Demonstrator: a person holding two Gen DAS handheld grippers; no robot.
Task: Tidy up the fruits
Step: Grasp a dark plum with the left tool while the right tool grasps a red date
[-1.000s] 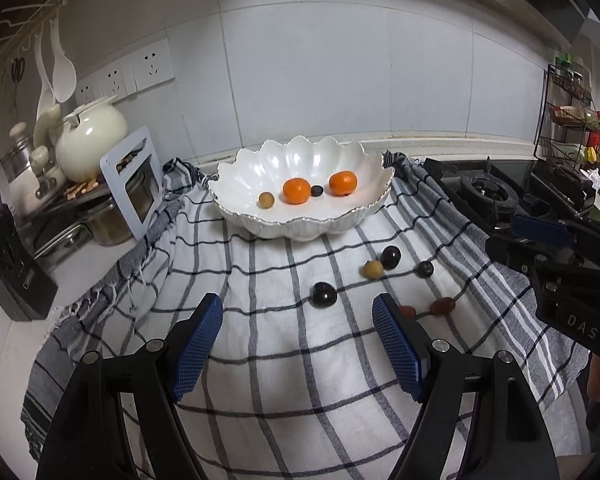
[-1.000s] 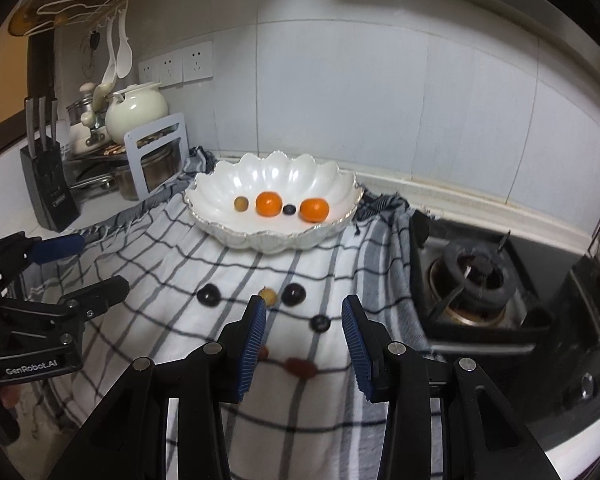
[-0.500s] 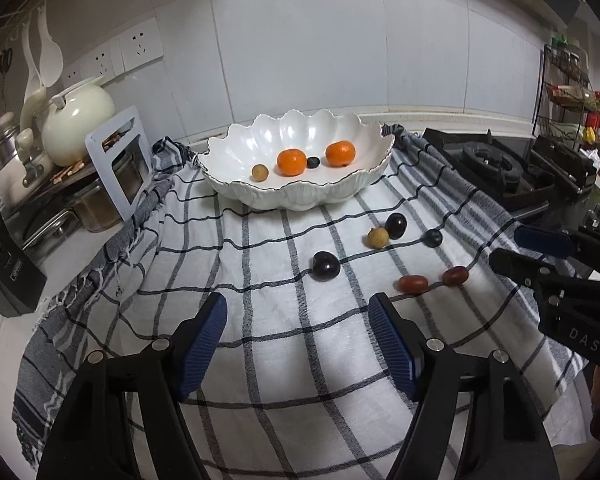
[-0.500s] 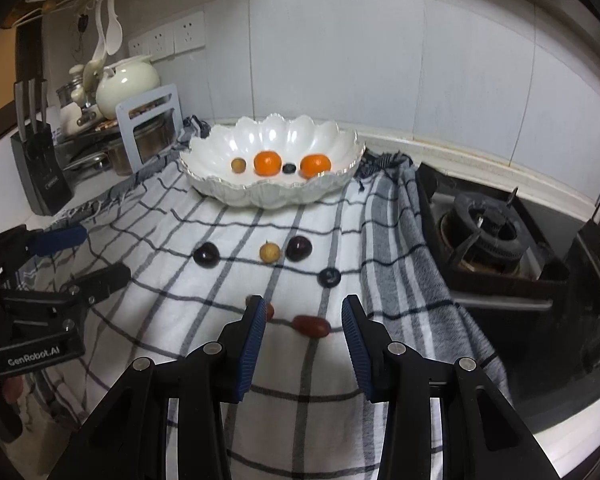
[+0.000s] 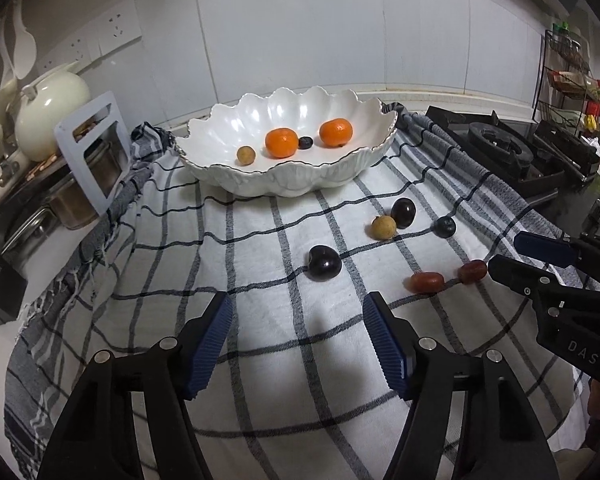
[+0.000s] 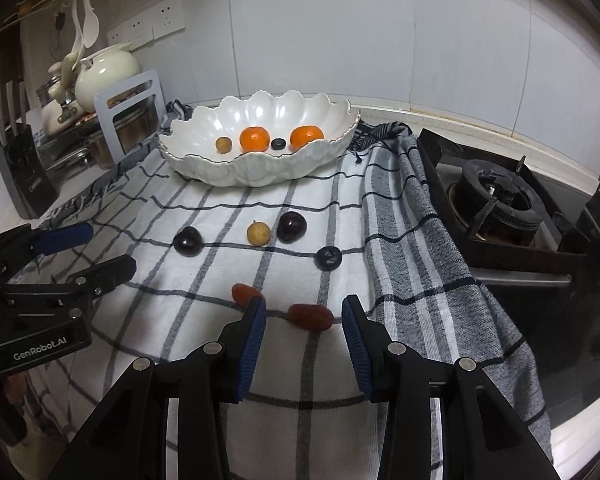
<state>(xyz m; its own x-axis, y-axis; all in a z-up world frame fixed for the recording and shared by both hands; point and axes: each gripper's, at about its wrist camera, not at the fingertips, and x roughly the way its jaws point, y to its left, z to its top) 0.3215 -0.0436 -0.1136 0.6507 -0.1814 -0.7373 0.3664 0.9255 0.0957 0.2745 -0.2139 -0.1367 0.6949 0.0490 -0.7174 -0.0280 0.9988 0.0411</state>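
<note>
A white scalloped bowl (image 5: 228,176) (image 6: 204,168) at the back of a checked cloth holds two oranges (image 5: 282,143), a blueberry and a small tan fruit. On the cloth lie two dark plums (image 5: 324,263) (image 6: 291,227), a tan longan (image 6: 259,233), a blueberry (image 6: 328,258) and two red dates (image 6: 310,317) (image 6: 243,293). My left gripper (image 5: 298,320) is open and empty, just short of the near plum. My right gripper (image 6: 303,317) is open, its jaws on either side of one red date; whether they touch it does not show.
The checked cloth (image 5: 260,360) covers the counter. A gas hob (image 6: 496,200) lies to the right. A teapot (image 5: 48,108), pots, a white stand and a knife block (image 6: 24,168) are at the left. A spice rack (image 5: 568,76) stands far right.
Both grippers have drawn back and lower over the cloth. The right gripper's open jaws now flank the red date. No fruit has moved.
</note>
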